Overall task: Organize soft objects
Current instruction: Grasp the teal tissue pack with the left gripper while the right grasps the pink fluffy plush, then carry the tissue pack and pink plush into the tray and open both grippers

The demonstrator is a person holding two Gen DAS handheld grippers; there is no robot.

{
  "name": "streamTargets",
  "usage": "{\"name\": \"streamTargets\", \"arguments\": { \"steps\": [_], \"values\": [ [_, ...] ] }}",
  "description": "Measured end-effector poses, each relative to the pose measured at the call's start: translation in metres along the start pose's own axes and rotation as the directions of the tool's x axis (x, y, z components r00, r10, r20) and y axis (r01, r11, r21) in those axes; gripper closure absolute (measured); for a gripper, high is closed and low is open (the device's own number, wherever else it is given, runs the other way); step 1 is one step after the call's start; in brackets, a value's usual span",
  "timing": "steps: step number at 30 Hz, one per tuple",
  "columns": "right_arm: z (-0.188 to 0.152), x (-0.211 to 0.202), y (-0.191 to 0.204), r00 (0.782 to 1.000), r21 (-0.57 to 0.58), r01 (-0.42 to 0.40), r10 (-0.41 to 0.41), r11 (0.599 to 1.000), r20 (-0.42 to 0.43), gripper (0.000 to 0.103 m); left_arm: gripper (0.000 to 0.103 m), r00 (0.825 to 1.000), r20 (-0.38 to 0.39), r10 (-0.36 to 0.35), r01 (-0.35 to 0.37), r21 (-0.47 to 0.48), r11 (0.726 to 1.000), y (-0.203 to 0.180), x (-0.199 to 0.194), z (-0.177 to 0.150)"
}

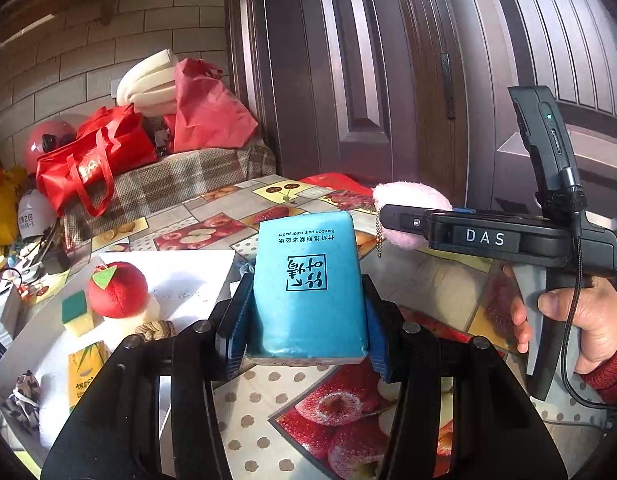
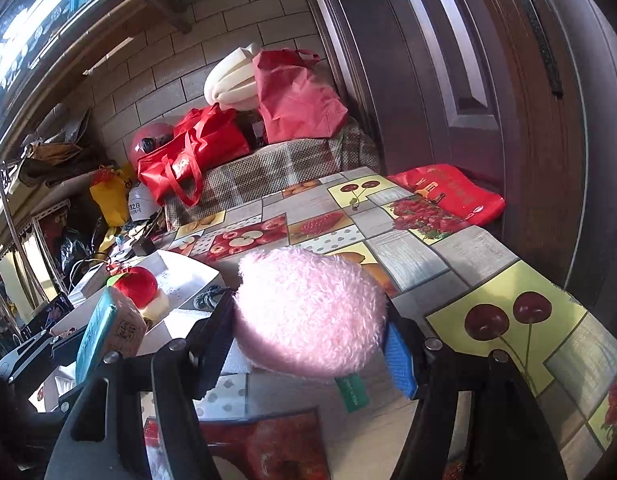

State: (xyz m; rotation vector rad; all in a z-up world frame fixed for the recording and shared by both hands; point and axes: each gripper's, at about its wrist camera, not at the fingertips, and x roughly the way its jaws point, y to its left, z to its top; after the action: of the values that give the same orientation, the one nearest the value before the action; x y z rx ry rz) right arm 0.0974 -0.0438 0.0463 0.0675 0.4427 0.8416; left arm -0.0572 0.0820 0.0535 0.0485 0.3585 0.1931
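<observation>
Tissue pack: the blue tissue pack (image 1: 308,280) sits clamped between the pads of the left tongs (image 1: 304,320), lifted off the table (image 1: 428,288), its long axis running straight away from the camera toward the upper middle of the frame.
Pink plush: the pink plush (image 2: 308,312) is pinched in the right tongs (image 2: 308,344) — jaws closed partway onto its soft body, a green tag hanging below it.
Key relation: the white tray (image 1: 188,276) lies to the left of both tongs, at lower left of the left wrist view; the left tongs are the nearer, so the pack would likely go first, swung leftward.
In the tray: a red apple plush (image 1: 116,288), a green-and-yellow sponge (image 1: 78,316), a yellow pack (image 1: 86,372) and a small patterned pouch (image 1: 26,396) already lie there, close together.
In the way: the apple plush and sponge crowd the tray's near side — free room shows mostly toward its far, upper part.
Surroundings: red bags (image 1: 96,160) and a white foam roll (image 1: 148,84) pile up at upper left, well apart from the work.
</observation>
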Motion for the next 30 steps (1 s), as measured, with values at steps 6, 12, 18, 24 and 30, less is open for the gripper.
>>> {"name": "streamTargets", "arguments": {
  "steps": [6, 12, 18, 24, 30],
  "values": [
    [-0.009, -0.014, 0.037, 0.998, -0.151, -0.012, 0.021, 0.988, 0.052, 0.035, 0.054, 0.999, 0.033, 0.017, -0.016, -0.031, 0.999, 0.009, -0.023, -0.005],
    [-0.015, -0.009, 0.054, 0.998, -0.163, -0.053, 0.058, 0.985, 0.024, 0.035, 0.054, 0.998, 0.038, 0.044, -0.042, -0.031, 0.999, 0.016, -0.036, -0.011],
    [-0.022, -0.010, 0.072, 0.996, -0.188, -0.085, 0.088, 0.978, 0.008, 0.035, 0.054, 0.996, 0.034, 0.082, -0.081, -0.044, 0.996, 0.032, -0.050, -0.020],
    [-0.027, -0.004, 0.091, 0.993, -0.221, -0.118, 0.116, 0.968, -0.020, 0.035, 0.054, 0.990, 0.017, 0.142, -0.140, -0.093, 0.986, 0.063, -0.060, -0.029],
    [-0.032, 0.005, 0.113, 0.988, -0.246, -0.155, 0.148, 0.957, -0.048, 0.035, 0.054, 0.970, 0.007, 0.245, -0.241, -0.155, 0.958, 0.105, -0.069, -0.038]
  ]
}}
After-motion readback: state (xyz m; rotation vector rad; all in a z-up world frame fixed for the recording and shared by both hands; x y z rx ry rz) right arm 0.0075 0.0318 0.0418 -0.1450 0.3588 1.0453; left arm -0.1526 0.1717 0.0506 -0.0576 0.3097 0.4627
